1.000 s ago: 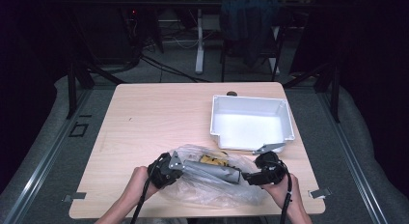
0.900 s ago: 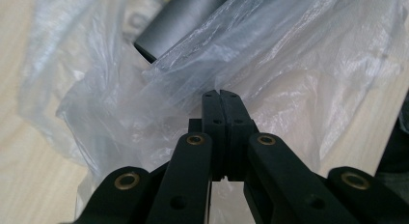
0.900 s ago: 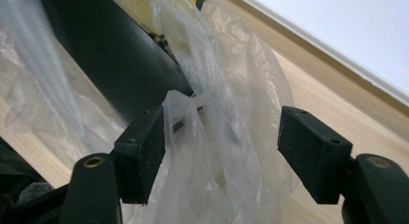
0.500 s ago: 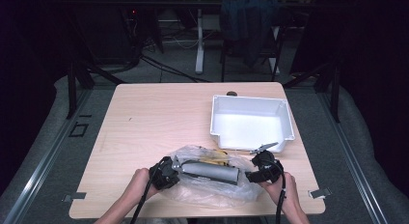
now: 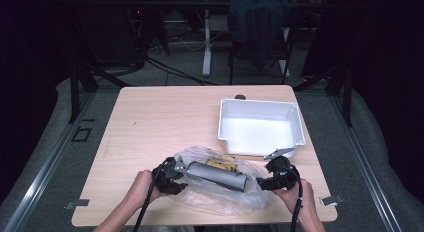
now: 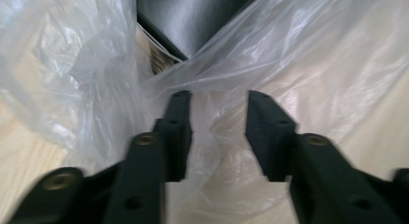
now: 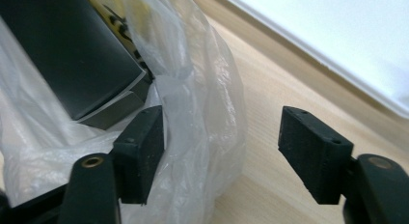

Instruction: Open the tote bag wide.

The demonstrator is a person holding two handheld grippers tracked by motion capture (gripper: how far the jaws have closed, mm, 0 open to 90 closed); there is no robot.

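Crinkled clear plastic bag (image 5: 220, 192) wraps a smooth grey cylinder (image 5: 216, 175); left tool (image 6: 218, 119) narrowly parted, right tool (image 7: 223, 149) wide

A crinkly clear plastic bag (image 5: 220, 189) lies flat near the table's front edge, with a grey metal cylinder (image 5: 217, 175) on its side and something yellowish inside.

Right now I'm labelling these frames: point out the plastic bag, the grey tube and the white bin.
plastic bag (image 5: 220, 194), high view, clear film below the tube.
grey tube (image 5: 216, 175), high view, middle of its side.
white bin (image 5: 260, 133), high view, bare floor inside.
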